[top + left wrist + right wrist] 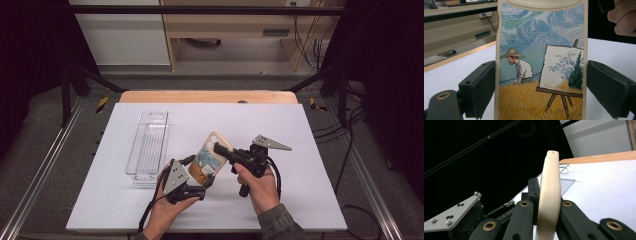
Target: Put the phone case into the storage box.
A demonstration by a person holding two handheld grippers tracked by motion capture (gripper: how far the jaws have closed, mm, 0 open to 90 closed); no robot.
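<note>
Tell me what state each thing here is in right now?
Phone case: lifted off the table, tilted, held by both grippers.
Left gripper: shut on the case's two long edges.
Right gripper: shut on the case's front and back.
Clear plastic tray: lying flat on the white table, nothing inside, untouched.

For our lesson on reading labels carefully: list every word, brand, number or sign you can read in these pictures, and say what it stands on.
None: no readable text anywhere.
Phone case: a painted scene of a man in a straw hat beside an easel, no lettering.
Clear plastic tray: no label visible.
Grey plate on the left hand-held gripper: screws and holes, no markings.
Yellow-black stripes on the floor: a hazard pattern, wordless.
</note>
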